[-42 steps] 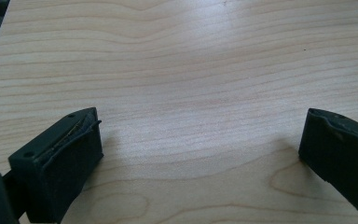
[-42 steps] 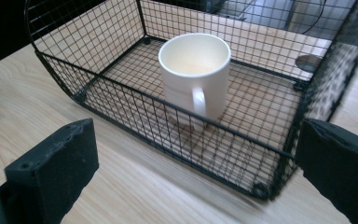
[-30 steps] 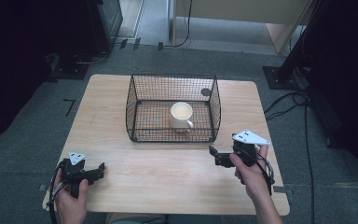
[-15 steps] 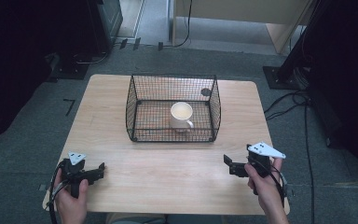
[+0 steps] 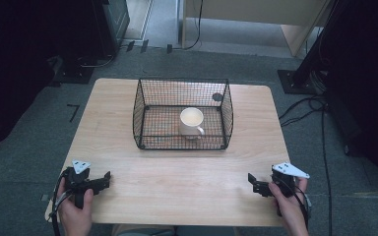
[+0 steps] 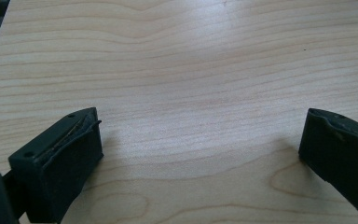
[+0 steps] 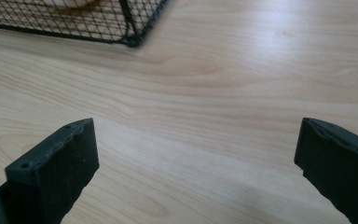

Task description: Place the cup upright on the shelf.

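Jaws on both grippers stand wide apart, holding nothing: left gripper (image 5: 98, 182) lower left, right gripper (image 5: 257, 185) lower right. Mug (image 5: 192, 121) sits inside the basket (image 5: 139, 105) at frame centre, handle toward the lower right. By my judgement, the right gripper is nearer.

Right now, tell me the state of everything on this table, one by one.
mug: upright, inside the basket, handle toward the person
wire basket: upright on the table, top open
left gripper: open, holding nothing, low over the table
right gripper: open, holding nothing, near the table's front edge
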Demonstrator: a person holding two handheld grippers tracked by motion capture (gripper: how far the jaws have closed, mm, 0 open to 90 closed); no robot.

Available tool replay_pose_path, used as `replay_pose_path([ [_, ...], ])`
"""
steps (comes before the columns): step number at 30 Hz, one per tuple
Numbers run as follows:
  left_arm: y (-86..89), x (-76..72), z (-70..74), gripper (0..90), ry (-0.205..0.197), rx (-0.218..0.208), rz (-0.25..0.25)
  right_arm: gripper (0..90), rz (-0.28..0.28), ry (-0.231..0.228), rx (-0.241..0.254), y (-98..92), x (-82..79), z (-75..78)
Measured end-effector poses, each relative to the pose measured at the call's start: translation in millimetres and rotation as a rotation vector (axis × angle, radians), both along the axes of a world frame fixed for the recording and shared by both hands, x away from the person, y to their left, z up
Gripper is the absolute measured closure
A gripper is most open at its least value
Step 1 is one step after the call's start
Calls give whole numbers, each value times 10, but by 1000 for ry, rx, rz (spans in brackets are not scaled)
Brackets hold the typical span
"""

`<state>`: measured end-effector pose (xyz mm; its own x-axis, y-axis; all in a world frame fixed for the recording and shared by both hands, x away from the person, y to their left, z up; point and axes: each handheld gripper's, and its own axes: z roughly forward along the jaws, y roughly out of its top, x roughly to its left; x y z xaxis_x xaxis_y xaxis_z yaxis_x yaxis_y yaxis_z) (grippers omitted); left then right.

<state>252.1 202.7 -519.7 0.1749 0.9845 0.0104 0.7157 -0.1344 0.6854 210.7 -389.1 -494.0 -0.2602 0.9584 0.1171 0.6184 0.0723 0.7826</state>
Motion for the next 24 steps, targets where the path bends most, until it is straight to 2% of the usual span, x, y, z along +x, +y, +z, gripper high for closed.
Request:
replay_pose_path([
  [16, 0, 0, 0, 0, 0, 0, 0, 0, -105, 77, -43, -396, -202, -297],
  [24, 0, 0, 0, 0, 0, 0, 0, 0, -108, 92, -75, -433, -252, -331],
])
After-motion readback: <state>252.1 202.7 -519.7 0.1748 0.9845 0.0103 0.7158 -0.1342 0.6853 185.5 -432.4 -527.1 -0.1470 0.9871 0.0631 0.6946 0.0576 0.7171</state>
